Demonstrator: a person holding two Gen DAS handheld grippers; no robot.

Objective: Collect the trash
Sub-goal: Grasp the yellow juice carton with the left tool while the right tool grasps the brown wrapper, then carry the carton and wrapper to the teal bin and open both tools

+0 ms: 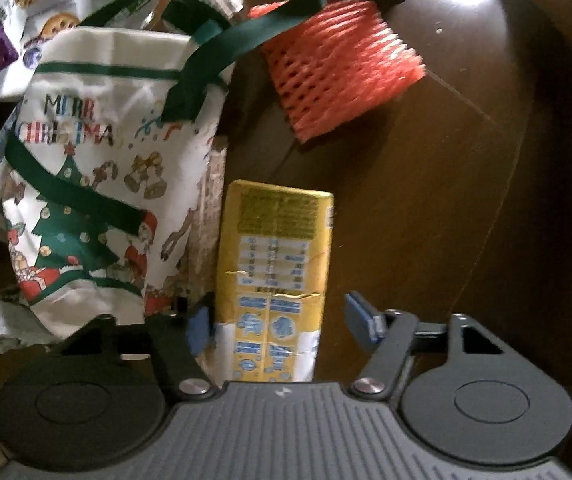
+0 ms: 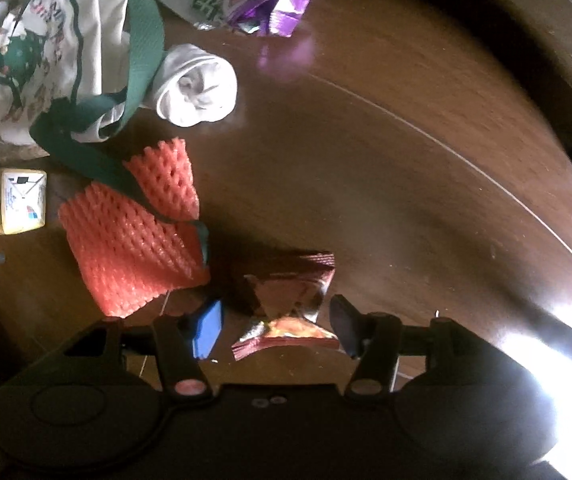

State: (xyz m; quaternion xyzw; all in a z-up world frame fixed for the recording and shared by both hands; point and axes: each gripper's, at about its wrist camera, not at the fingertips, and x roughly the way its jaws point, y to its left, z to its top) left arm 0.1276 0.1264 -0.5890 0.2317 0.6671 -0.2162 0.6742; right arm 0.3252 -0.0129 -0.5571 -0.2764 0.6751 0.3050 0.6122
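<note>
Trash scattered on a dark brown wooden table [image 2: 405, 160] beside a white Christmas-print tote bag [image 1: 86, 184].

A yellow rectangular drink carton [image 1: 274, 280] is framed by the released left gripper [image 1: 278, 318]; a crumpled red foil snack wrapper [image 2: 286, 304] is framed by the released right gripper [image 2: 276, 328].

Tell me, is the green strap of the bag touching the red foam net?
Touching. In the right wrist view the green strap lies directly across the red foam net, dividing it visually, with no gap visible between them.

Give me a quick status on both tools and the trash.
Left tool open around yellow carton. Right tool open around crumpled snack wrapper. Christmas bag beside carton, its green strap across red foam net.
</note>
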